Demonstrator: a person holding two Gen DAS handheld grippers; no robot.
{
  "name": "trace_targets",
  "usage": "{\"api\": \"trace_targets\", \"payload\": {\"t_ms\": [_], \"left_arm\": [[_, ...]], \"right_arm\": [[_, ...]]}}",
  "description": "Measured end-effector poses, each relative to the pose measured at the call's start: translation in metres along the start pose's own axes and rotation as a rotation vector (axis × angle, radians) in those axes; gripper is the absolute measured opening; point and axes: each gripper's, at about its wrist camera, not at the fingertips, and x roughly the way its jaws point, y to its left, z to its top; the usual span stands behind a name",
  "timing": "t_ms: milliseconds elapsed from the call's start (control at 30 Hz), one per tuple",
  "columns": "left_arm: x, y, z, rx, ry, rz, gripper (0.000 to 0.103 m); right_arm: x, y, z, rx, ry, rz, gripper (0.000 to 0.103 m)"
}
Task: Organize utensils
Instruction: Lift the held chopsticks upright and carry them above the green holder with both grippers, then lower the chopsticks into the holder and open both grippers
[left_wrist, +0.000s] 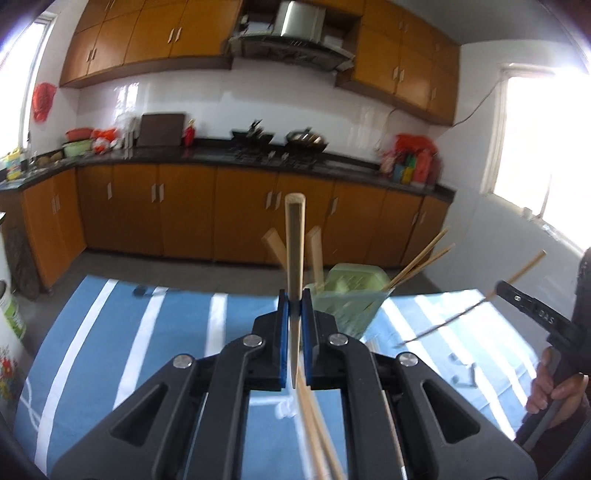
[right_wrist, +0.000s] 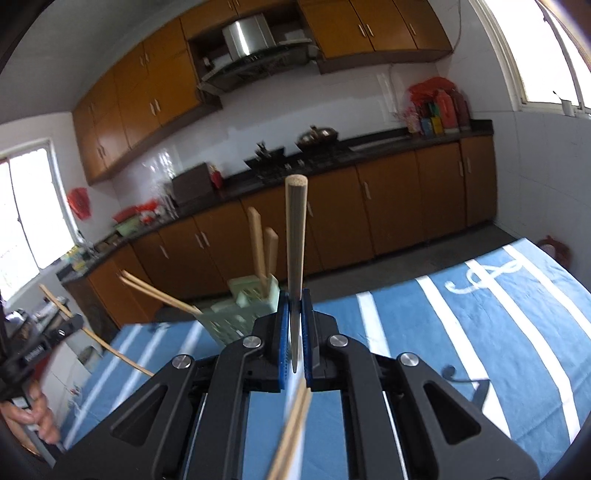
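Note:
My left gripper (left_wrist: 294, 301) is shut on a wooden chopstick (left_wrist: 294, 243) that stands up between its blue pads, held above the blue striped tablecloth (left_wrist: 147, 332). My right gripper (right_wrist: 294, 301) is shut on a second chopstick (right_wrist: 295, 236) in the same way. A pale green utensil holder (left_wrist: 349, 302) (right_wrist: 236, 314) stands on the table just beyond both grippers, with wooden handles and two chopsticks sticking out of it. A pair of loose chopsticks (left_wrist: 317, 435) (right_wrist: 291, 432) lies on the cloth under the grippers.
A dark utensil (right_wrist: 458, 376) (left_wrist: 147, 291) lies on the cloth near its far edge. A hand (left_wrist: 554, 391) holds the right gripper's grip at the picture's edge. Orange kitchen cabinets (left_wrist: 184, 210) and a black counter run along the far wall.

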Motion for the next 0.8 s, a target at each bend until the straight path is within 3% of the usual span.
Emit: {"api": "trace_targets", "payload": {"t_ms": [133,233,367,533,800], "left_arm": [[-0.004,-0.022,0.032,0.0,-0.095,-0.025,0.007],[0.002,-0.033,0.058,-0.013,-0.166,-0.021,0.007],[0.025,-0.041,0.08,-0.048,-0.213,-0.003,0.007],[0.065,-0.044,0.081,-0.057,-0.181,0.017,0.007],[0.109,-0.037,0.067,-0.053,-0.09,0.023,0.007]], "right_arm": [[-0.004,0.017,0.026,0.002,-0.066,0.065,0.007],[0.006,0.034,0.042,-0.04,-0.112,0.055,0.007],[0.032,0.04,0.052,-0.058,-0.093,0.036,0.007],[0.076,0.035,0.051,-0.047,0.0,0.006,0.007],[0.103,0.033,0.032,-0.052,0.097,0.012,0.007]]}}
